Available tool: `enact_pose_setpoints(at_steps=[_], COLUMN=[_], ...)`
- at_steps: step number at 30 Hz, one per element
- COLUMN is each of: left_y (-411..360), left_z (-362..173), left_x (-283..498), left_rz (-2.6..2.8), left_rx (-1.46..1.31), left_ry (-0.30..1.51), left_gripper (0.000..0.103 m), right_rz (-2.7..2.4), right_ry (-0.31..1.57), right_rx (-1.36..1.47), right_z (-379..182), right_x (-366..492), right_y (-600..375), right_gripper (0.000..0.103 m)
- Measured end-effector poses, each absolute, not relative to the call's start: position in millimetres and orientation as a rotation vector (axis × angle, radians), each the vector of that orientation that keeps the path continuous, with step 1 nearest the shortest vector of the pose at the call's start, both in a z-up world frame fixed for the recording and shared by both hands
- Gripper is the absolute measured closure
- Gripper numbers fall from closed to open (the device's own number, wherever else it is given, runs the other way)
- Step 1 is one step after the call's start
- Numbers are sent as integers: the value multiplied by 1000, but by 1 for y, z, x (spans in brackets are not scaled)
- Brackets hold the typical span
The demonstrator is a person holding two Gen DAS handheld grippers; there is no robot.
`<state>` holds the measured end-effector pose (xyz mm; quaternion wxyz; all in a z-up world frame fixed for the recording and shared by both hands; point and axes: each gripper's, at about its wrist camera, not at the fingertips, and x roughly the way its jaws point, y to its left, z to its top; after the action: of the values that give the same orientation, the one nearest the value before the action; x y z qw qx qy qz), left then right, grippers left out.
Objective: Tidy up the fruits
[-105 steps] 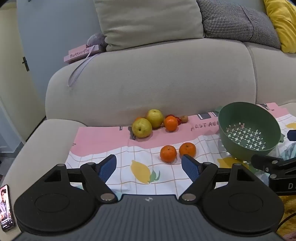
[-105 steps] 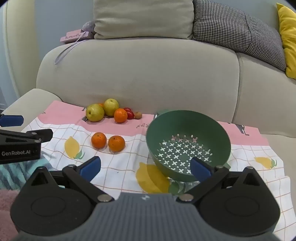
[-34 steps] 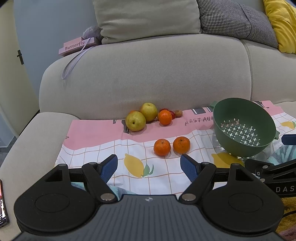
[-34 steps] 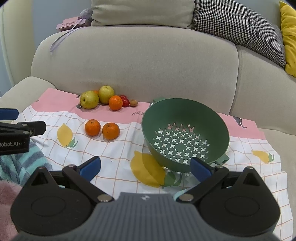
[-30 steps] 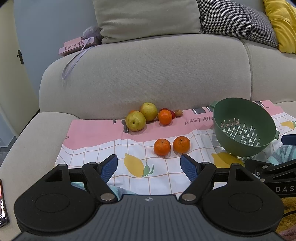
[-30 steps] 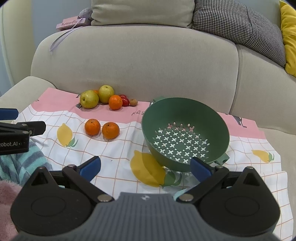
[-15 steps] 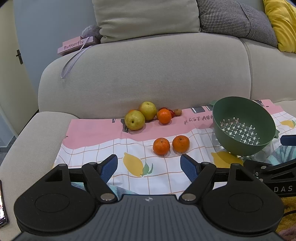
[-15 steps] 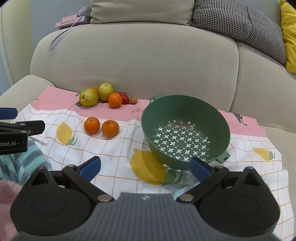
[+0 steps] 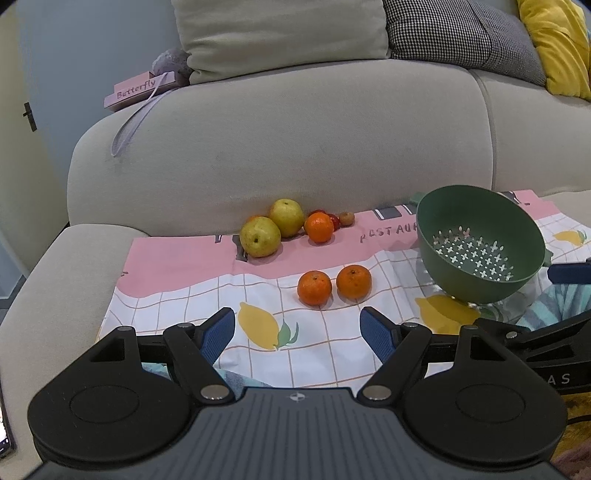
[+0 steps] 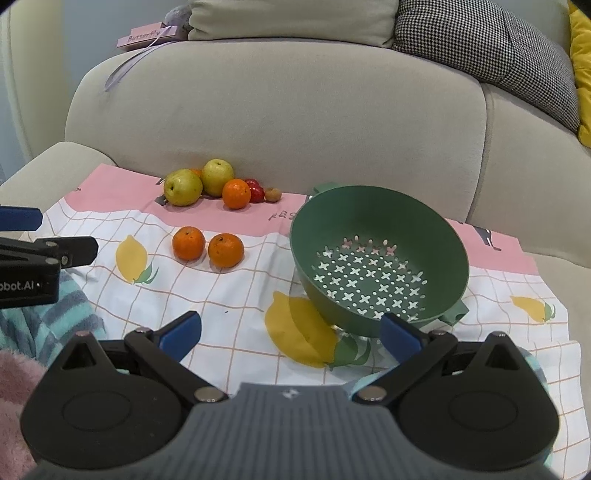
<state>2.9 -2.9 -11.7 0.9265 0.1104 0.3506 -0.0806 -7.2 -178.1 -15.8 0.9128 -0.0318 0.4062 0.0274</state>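
Two tangerines (image 9: 314, 287) (image 9: 353, 281) lie side by side on the lemon-print cloth (image 9: 325, 343), just beyond my open left gripper (image 9: 297, 328). Against the sofa back sit two yellow-green pears (image 9: 259, 236) (image 9: 286, 217), another tangerine (image 9: 319, 227), red fruit (image 9: 334, 220) and a small brown fruit (image 9: 346, 218). An empty green colander (image 10: 376, 254) stands tilted on the right of the cloth. My right gripper (image 10: 291, 334) is open, nothing between its fingers, its right fingertip just before the colander's near wall. The two tangerines (image 10: 188, 243) (image 10: 225, 249) lie left of the colander.
A pink book (image 9: 138, 90) rests on the sofa back, with cushions (image 9: 280, 33) behind it. A striped teal towel (image 10: 44, 321) and pink fluffy fabric (image 10: 14, 391) lie at the near left. A phone edge (image 9: 5, 432) shows on the armrest.
Over the last second nothing has moved noticeably. Since the earliest frames both views have drawn back slightly, so fruit and colander sit a little higher in view.
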Motion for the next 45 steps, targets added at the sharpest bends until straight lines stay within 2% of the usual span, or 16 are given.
enact_pose_setpoints(at_steps=[11,20,24,29,34,39,45], left_y=[1,6,7,11,12,18,9], left_z=[-15,-19,-23,-29,-37,-47,-59], left_x=[10,27,35,48,70,98,120], left_rz=[-179,-188,-203,-206,-239,-327,-355], left_rx=[227,312,347,355,360,229,264], left_ry=[732,699,656,627,700,839,870], left_gripper=[13,22,28,29,29,30,34], right_rz=[121,209,235,261,301,362,389], right_ry=[712,671,669,675,667,674,733], right_rx=[-142,-242,-282,-290,-339,-395,-419], right_z=[-20,-27,-33,-39,-47,-59,-79], right_x=[-7,8,20,37,53,70,98], right_y=[-167,-147,-139,-135,-127,-117,-110], right_gripper=[6,14,22,24,24,24,36])
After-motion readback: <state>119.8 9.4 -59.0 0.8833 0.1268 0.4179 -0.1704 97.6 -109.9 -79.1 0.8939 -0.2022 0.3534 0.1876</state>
